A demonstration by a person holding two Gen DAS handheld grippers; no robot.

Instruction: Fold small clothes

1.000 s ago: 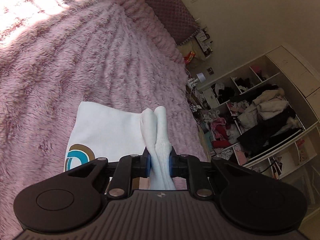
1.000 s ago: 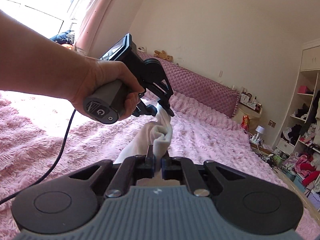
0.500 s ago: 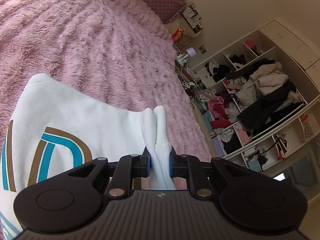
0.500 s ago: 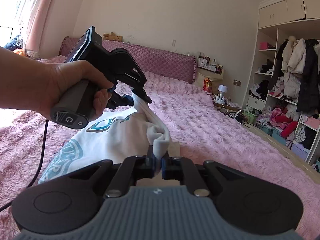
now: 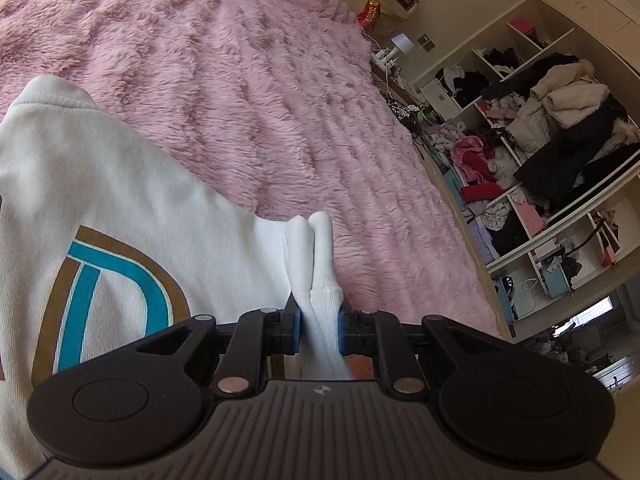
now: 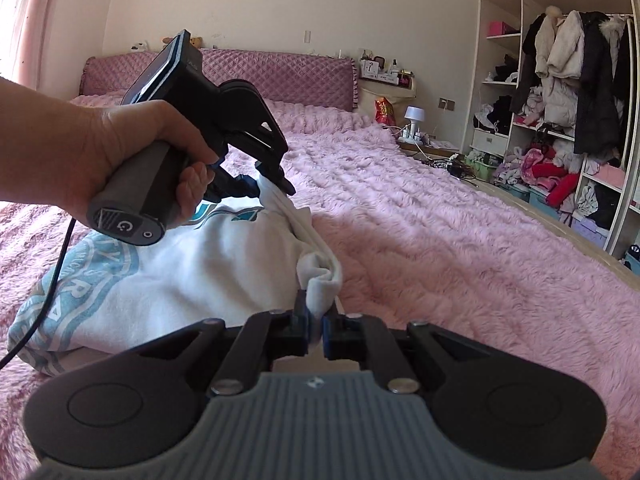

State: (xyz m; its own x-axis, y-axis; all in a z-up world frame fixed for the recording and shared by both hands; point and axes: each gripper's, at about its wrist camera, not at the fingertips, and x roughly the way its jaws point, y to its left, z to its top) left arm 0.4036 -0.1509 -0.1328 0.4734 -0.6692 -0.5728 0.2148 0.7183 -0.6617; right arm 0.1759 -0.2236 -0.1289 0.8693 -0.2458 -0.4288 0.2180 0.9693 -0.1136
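A wide bed fills most of the room, spread with a shaggy pink blanket [image 6: 420, 248] that runs up to a quilted mauve headboard [image 6: 276, 72] against the far wall. To the right stands a tall white open wardrobe [image 6: 560, 92], its rail hung with coats and its shelves stuffed with jumbled clothes, some spilling to the floor. A small white lamp [image 6: 414, 114] and a red snack bag [image 6: 384, 109] sit by the bed's far right corner.

On the near left part of the blanket lies a white sweatshirt [image 6: 192, 276] with teal and brown printing, most of it resting on the bed while one edge is lifted and stretched between the two tools. The person's left hand [image 6: 132, 156] wraps around the grey handle of the left gripper [image 5: 319, 326], whose blue-padded jaws are clenched on a bunched ribbed fold of the sweatshirt, at the farther end of the raised edge. The right gripper [image 6: 316, 326], nearer and a little to the right, has its jaws pinched tight on another white fold of the same edge. The cloth between them hangs as a taut ridge just above the blanket. A black cable [image 6: 52, 288] trails down from the left handle across the garment's near left side.
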